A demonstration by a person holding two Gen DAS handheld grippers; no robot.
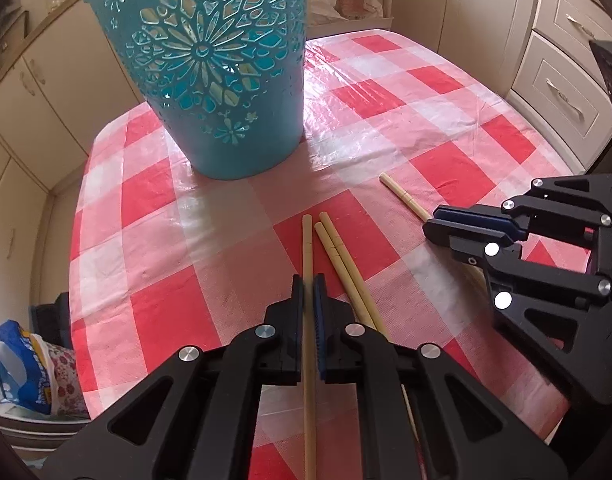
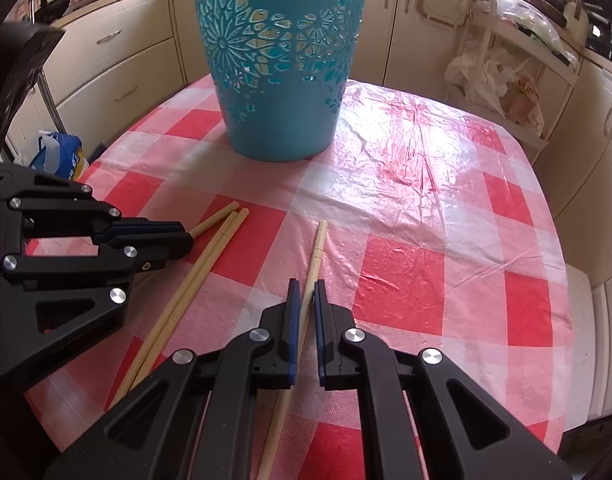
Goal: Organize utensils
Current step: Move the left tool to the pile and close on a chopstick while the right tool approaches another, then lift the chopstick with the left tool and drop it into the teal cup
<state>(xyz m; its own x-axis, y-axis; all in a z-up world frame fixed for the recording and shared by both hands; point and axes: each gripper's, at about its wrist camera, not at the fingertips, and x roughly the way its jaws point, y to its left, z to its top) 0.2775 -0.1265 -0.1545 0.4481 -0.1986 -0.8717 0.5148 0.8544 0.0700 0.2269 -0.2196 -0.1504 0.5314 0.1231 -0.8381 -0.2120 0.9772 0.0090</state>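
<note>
A teal cut-out basket [image 1: 222,72] stands upright on the red-checked tablecloth; it also shows in the right wrist view [image 2: 280,60]. My left gripper [image 1: 308,284] is shut on a bamboo chopstick [image 1: 307,248] lying along the table. Two more chopsticks [image 1: 341,264] lie side by side just right of it. My right gripper [image 2: 305,288] is shut on a fourth chopstick [image 2: 315,252], low over the cloth. In the left wrist view the right gripper [image 1: 437,226] sits to the right, covering that chopstick [image 1: 401,194]. The left gripper [image 2: 178,236] shows at the left of the right wrist view.
The table [image 2: 425,184] has a glossy plastic cover with wrinkles. Cream kitchen cabinets [image 1: 553,64] surround it. A blue-and-white bag [image 1: 18,364] sits on the floor at the left. A rack with plastic bags [image 2: 501,80] stands behind the table.
</note>
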